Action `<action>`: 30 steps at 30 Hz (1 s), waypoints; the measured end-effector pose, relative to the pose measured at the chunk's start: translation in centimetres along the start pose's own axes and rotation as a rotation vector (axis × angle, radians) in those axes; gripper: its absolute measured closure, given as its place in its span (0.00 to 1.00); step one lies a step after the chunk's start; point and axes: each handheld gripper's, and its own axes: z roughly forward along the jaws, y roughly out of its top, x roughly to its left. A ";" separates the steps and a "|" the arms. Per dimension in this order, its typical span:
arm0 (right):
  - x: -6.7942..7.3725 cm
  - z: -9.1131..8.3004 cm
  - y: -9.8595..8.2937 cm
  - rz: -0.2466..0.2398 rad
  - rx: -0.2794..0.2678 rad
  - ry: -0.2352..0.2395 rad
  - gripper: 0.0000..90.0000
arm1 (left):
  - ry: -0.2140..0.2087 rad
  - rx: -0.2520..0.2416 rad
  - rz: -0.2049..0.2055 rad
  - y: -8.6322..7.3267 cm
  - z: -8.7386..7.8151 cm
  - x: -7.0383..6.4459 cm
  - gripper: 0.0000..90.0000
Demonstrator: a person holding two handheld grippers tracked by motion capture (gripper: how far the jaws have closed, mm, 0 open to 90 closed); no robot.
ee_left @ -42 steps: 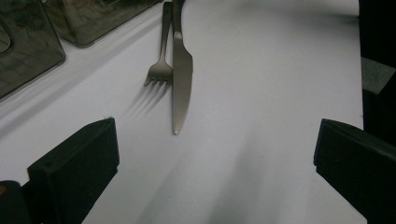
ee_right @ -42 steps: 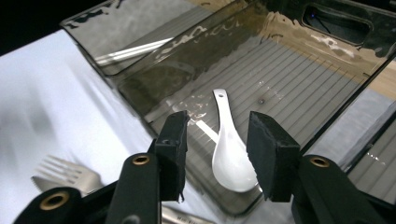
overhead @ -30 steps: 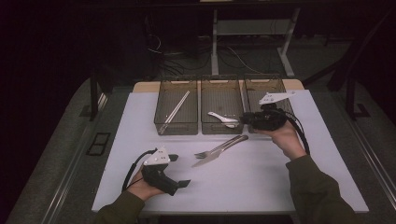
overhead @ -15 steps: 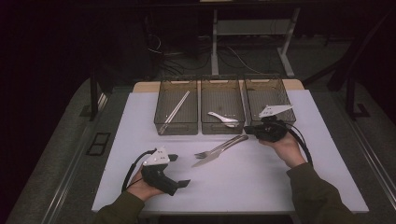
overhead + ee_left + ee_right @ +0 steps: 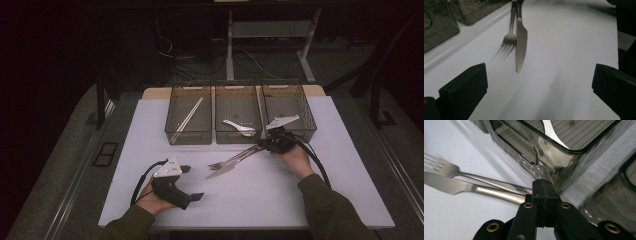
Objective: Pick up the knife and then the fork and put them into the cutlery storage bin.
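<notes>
Currently your left gripper [image 5: 192, 183] rests on the table [image 5: 350, 200], jaws wide, nothing between them. Fork [image 5: 227, 161] and knife [image 5: 231, 167] lie side by side mid-table, touching. Your right gripper [image 5: 263, 145] sits at their handle ends, jaws pressed together; whether they pinch a handle, can't tell.

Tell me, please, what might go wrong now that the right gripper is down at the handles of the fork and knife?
The right gripper has its jaws pressed together at the handle ends of the fork and knife, which lie touching. It could catch both, or neither. It also sits close against the middle bin, so a lift may knock that wall.
</notes>
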 end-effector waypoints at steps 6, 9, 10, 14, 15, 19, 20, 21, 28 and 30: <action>-0.1 0.8 0.1 0.001 0.006 0.004 1.00 | -0.003 -0.001 -0.001 0.0 0.0 0.0 0.00; 0.0 1.1 0.1 0.005 0.011 0.008 1.00 | -0.004 0.001 0.000 0.0 0.0 0.1 0.00; 0.0 1.2 0.1 0.002 0.015 0.010 1.00 | -0.004 0.001 0.000 0.0 0.0 0.0 0.00; 0.1 1.6 0.1 -0.004 0.027 0.009 1.00 | -0.004 0.002 0.000 0.0 0.0 0.1 0.00; 0.1 1.7 0.1 0.000 0.030 0.011 1.00 | -0.004 0.002 0.000 0.0 0.0 0.1 0.00; 0.1 1.8 0.1 -0.003 0.033 0.009 1.00 | -0.004 0.002 0.000 -0.1 0.0 0.1 0.00; 0.1 1.9 0.1 -0.010 0.036 0.006 1.00 | -0.005 0.002 0.000 -0.1 0.0 0.1 0.00; 0.1 1.9 0.2 -0.009 0.037 0.008 1.00 | -0.005 0.002 0.000 -0.1 0.0 0.0 0.00; 0.3 1.8 0.2 -0.024 0.048 0.016 1.00 | -0.005 0.002 0.000 0.0 0.0 0.0 0.00; 0.5 1.7 0.2 -0.031 0.059 0.019 1.00 | -0.005 0.002 0.000 0.0 0.0 0.0 0.00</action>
